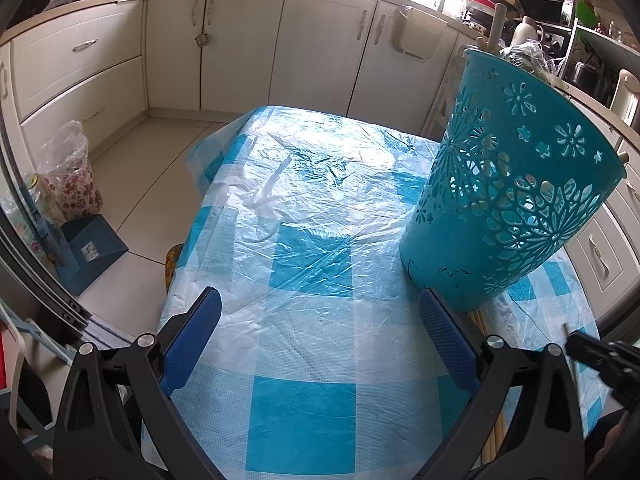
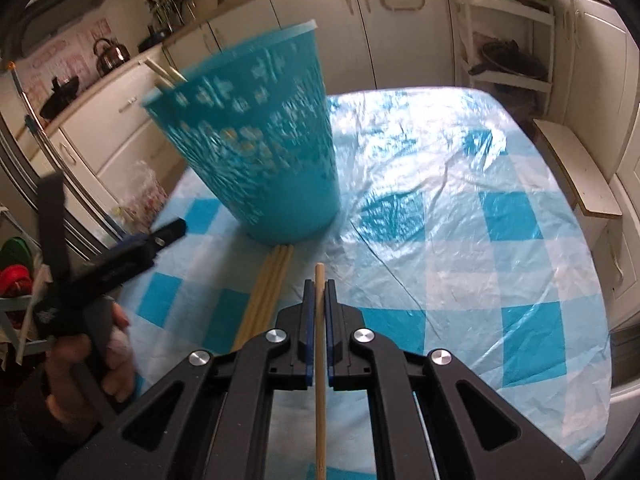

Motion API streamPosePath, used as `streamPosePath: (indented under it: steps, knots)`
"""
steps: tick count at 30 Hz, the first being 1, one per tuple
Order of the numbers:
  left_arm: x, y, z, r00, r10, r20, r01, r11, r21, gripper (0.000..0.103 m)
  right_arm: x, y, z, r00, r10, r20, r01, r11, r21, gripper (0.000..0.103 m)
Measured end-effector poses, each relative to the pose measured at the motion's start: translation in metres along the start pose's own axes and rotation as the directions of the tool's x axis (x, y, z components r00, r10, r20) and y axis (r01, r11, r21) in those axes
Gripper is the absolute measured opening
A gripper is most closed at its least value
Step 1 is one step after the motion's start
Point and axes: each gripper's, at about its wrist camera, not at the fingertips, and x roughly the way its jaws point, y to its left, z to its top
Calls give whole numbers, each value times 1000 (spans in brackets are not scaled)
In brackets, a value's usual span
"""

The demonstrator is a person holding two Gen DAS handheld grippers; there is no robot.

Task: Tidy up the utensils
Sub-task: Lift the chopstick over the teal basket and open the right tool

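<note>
A teal perforated basket (image 1: 516, 196) stands on the blue-checked table; it also shows in the right wrist view (image 2: 256, 140), with chopstick ends (image 2: 164, 74) sticking out of its top. Several wooden chopsticks (image 2: 268, 292) lie on the table by its base, partly seen in the left wrist view (image 1: 478, 320). My right gripper (image 2: 319, 284) is shut on one wooden chopstick (image 2: 320, 360), just above the table near the basket. My left gripper (image 1: 320, 304) is open and empty, left of the basket; it shows in the right wrist view (image 2: 160, 236).
The table (image 1: 312, 400) is covered with a crinkled plastic sheet. White kitchen cabinets (image 1: 320, 40) ring the room. A bag-lined bin (image 1: 72, 172) and a blue dustpan (image 1: 88, 248) stand on the floor at left. A white shelf rack (image 2: 508, 40) and a bench (image 2: 576, 172) stand at right.
</note>
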Motion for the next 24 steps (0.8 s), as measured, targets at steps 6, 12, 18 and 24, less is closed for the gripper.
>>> streamPosePath:
  steps: [6, 12, 18, 24]
  knots:
    - [1, 0, 0, 1000, 0, 0, 0, 1000, -4, 95, -27, 10, 8, 997, 44, 62, -44, 999, 1, 5]
    - [1, -1, -1, 1000, -3, 1, 3, 1000, -10, 95, -45, 18, 18, 990, 84, 115, -84, 996, -5, 5]
    - [1, 0, -1, 1000, -3, 1, 3, 1000, -11, 95, -62, 28, 27, 978, 133, 160, -133, 991, -7, 5]
    - [2, -1, -1, 1000, -3, 0, 3, 1000, -10, 95, -76, 34, 39, 958, 203, 202, -209, 978, 8, 5]
